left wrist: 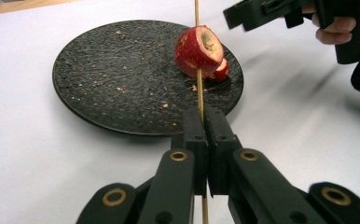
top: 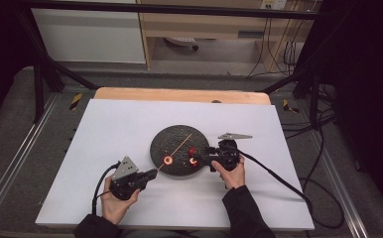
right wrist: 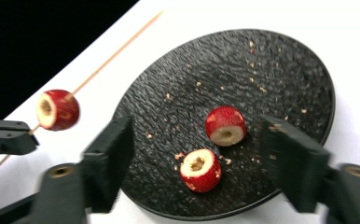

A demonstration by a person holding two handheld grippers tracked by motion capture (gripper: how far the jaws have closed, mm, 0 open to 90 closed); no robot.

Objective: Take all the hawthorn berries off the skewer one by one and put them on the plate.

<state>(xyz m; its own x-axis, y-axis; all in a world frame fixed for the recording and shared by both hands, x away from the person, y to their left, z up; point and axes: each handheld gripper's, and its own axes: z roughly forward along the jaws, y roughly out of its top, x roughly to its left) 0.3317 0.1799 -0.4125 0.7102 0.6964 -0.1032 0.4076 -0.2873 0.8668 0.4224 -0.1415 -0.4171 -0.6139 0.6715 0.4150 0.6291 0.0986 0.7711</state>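
With the left gripper point(left wrist: 205, 122) clamped on the skewer point(left wrist: 199, 88) and the right gripper point(right wrist: 199, 161) spread over two hawthorn pieces point(right wrist: 200, 170), a hurried grab could roll one off the plate point(right wrist: 280, 70).

The white table point(top: 130, 124) lay bare around the black plate point(top: 167, 136), leaving wide room on every side. Over the plate, the slanting skewer point(top: 180, 144) with its threaded fruit piece point(top: 168, 160) barred the way; two loose pieces point(right wrist: 225, 126) crowded the right edge.
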